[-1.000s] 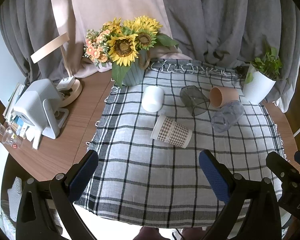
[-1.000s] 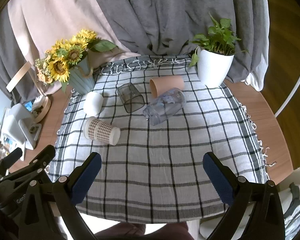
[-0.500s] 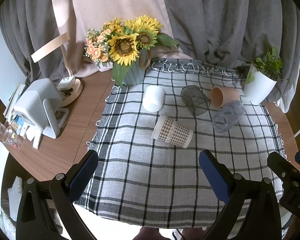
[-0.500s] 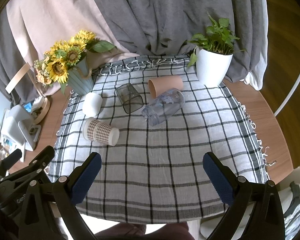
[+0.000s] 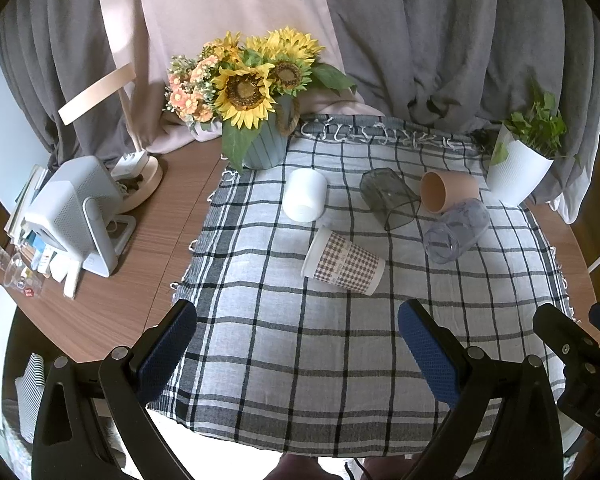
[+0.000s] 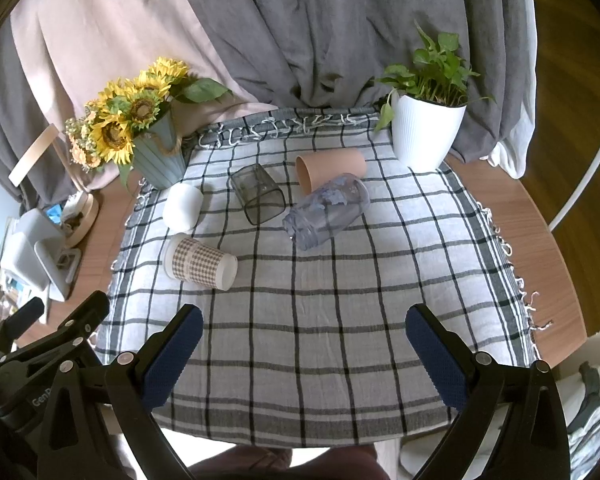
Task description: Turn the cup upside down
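The round wooden worktop (image 5: 140, 248) carries a checked cloth (image 5: 320, 340) over most of its surface. At 11 o'clock on the cloth stands a sunflower vase (image 5: 266, 144); at 1 o'clock stands a white plant pot (image 6: 424, 136).

Five cups lie on their sides in the far half of the cloth:
- Clear tinted cup (image 6: 328, 212), centre, touching the tan cup (image 6: 332, 166) at its 12 o'clock.
- Checked paper cup (image 5: 342, 262), nearest the claws, at 9 o'clock of centre in the right wrist view.
- Smoked square glass (image 5: 388, 198), just beside the tan cup.
- White cup (image 5: 304, 196), at 10 o'clock.

The left claw (image 5: 296, 344) and the right claw (image 6: 304, 352) both hover over the near cloth edge, jaws spread wide, gripping nothing.
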{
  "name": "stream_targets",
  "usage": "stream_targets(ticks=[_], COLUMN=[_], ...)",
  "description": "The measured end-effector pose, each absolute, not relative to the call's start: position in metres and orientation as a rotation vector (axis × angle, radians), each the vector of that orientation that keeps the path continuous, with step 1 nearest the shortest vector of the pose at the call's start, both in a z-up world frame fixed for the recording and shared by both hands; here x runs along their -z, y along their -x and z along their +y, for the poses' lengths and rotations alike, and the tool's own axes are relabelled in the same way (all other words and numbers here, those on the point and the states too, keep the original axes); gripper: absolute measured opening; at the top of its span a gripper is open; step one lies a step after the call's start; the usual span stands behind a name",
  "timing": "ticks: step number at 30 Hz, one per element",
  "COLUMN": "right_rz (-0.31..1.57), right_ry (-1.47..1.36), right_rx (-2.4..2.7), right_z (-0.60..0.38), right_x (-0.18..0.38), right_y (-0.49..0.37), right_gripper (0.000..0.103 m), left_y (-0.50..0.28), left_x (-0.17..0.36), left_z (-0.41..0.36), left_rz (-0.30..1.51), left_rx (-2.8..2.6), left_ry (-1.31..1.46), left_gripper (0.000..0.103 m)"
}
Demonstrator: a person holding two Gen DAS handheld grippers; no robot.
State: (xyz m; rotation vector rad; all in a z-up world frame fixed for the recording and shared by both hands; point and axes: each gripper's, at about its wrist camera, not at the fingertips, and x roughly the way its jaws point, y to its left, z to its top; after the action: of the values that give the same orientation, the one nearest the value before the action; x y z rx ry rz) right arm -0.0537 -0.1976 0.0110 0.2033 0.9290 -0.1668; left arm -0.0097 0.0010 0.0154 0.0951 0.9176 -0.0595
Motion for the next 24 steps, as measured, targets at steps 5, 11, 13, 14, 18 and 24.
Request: stream_targets(ticks=[5, 11, 13, 14, 18, 24], right_rz=[0.929, 0.932, 0.932, 0.932, 0.934, 0.933], right_ry=[-0.204, -0.205, -0.206, -0.205, -0.206, -0.206], right_rx=[0.167, 0.166, 0.166, 0.167, 0.167, 0.166], right_z=[-0.1976, -0.1981, -0.1980, -0.1978, -0.1978, -0.1974], right_x=[-0.0107, -0.0101, -0.0100, -0.0098, -0.0097, -0.0092], right_y=[0.0531, 0.0530, 0.0529, 0.0524, 0.0516, 0.0498], right_gripper=[0.102, 0.102, 0.102, 0.102, 0.102, 0.102], left_y=[0.0098, 0.0068, 0.0069, 0.0070, 0.0060, 0.0052], left_x=[-0.0152, -0.0132, -0.0129, -0.0132, -0.0121, -0.0102], left_z=[0.0007, -0.0017, -0.0018, -0.0019, -0.0017, -0.0010], left_rz=[0.921, 0.925, 0.925, 0.924, 0.927, 0.928], left_rx=[0.057, 0.056, 0.056, 0.055, 0.056, 0.052], left_ry=[-0.095, -0.097, -0.097, -0.097, -0.098, -0.099], left_gripper=[0.103, 0.103, 0.103, 0.103, 0.103, 0.103])
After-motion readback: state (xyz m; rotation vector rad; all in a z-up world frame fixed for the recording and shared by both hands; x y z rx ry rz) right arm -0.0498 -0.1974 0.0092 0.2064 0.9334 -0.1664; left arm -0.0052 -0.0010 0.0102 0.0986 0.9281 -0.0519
